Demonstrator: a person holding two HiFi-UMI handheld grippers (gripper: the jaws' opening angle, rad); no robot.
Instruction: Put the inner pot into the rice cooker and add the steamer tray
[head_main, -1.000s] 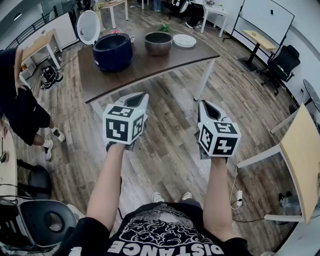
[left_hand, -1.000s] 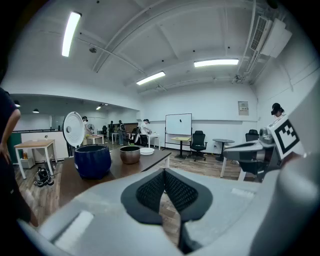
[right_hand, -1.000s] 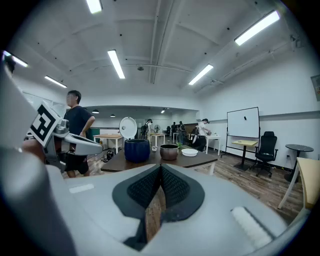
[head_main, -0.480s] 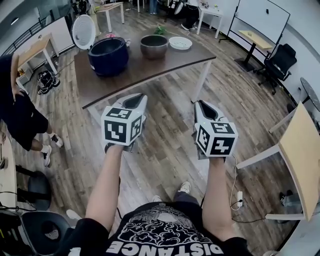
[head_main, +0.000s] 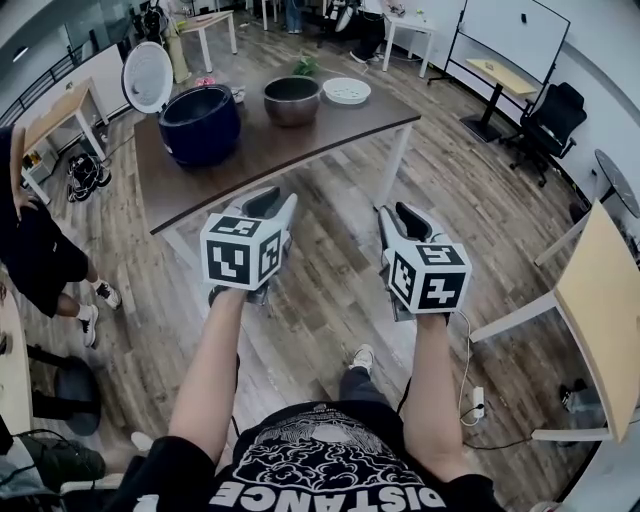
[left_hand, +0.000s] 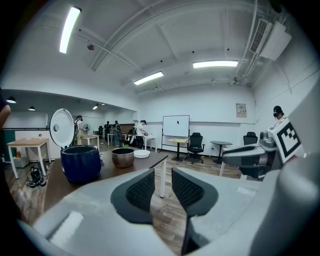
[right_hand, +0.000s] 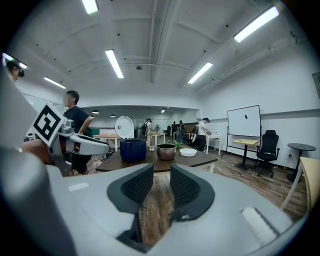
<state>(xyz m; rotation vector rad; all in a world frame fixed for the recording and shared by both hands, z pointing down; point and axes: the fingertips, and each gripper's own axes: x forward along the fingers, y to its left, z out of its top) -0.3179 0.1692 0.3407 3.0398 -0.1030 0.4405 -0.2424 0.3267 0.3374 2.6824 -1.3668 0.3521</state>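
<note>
The left gripper (left_hand: 162, 184) and right gripper (right_hand: 161, 183) have just been opening: fingers slightly apart, empty. Well ahead on the desk (head_main: 285, 150), the inner pot (head_main: 291, 100) stands between rice cooker (head_main: 200, 125) and steamer tray (head_main: 346, 91). It looks like stiff, slick metal, so pinch its rim.
</note>
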